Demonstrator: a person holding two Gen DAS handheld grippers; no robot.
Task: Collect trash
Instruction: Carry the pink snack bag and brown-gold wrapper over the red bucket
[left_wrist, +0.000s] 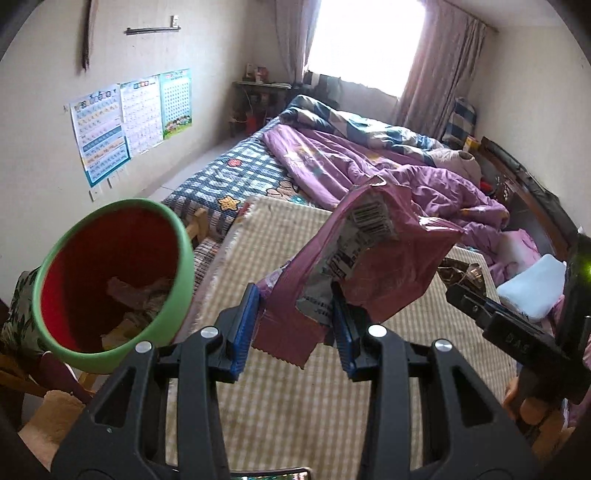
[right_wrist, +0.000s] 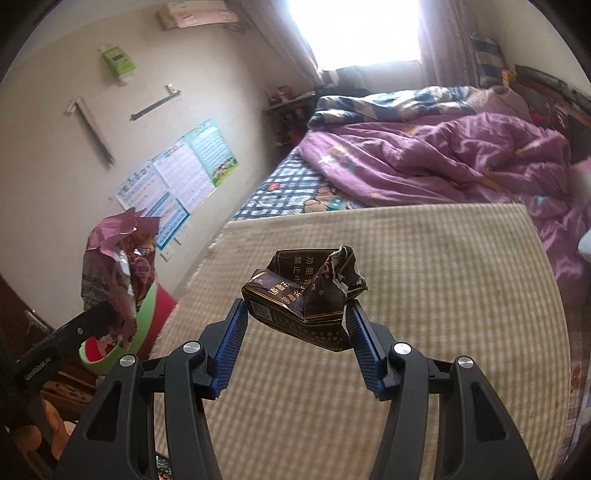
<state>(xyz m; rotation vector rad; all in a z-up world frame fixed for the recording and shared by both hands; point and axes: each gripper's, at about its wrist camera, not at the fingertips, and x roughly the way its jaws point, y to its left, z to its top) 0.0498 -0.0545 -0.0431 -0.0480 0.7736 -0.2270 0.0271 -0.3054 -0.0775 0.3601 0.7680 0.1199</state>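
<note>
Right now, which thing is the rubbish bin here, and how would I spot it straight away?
Start at the checked beige mat spread on the bed, then look past its left edge, towards the wall with the posters. There is the bin, a round tub beside the mat. Its green rim and red inside, like a watermelon, match nothing around it.

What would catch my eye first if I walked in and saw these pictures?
Probably the two grippers holding rubbish up over the checked mat: the left gripper pinches a torn purple snack bag, and the right gripper clamps a crushed dark carton. Next, the green bin with a red inside at the left, already holding scraps, and behind it all the rumpled purple quilt on the bed under a glaring window.
</note>
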